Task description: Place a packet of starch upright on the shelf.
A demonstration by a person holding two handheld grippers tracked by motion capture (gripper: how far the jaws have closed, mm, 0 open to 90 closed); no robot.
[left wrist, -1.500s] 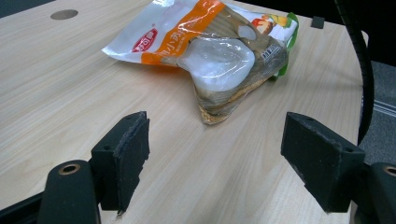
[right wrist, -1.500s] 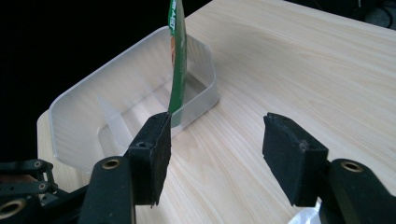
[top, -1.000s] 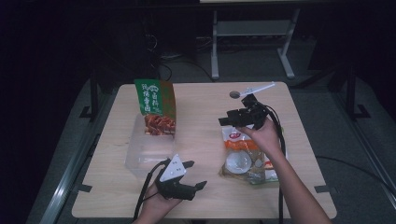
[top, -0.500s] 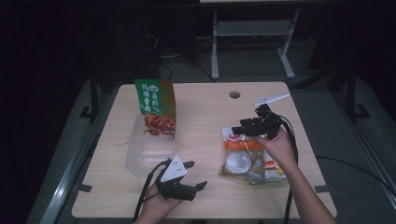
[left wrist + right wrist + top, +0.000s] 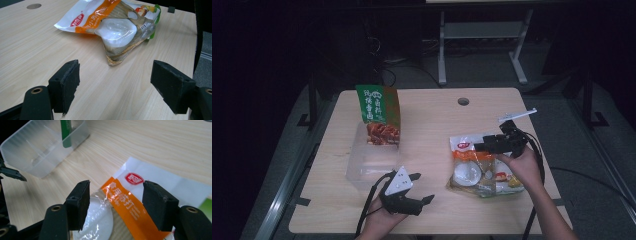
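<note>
Pale wooden table [image 5: 432,125] carries a clear plastic bin [image 5: 367,160] at its left and an orange-and-white snack bag [image 5: 479,167] at its right, the bag's long axis running away from the person. Directly above the bag's far end hovers the right gripper [image 5: 479,146], jaws parted and straddling the orange stripe without pressing it. The left gripper [image 5: 422,189], released and empty, rests well apart, so the right hand is the nearer.

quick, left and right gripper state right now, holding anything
left gripper: open, holding nothing, low over the table.
right gripper: open, jaws above the orange and white snack bag, not gripping it.
</note>
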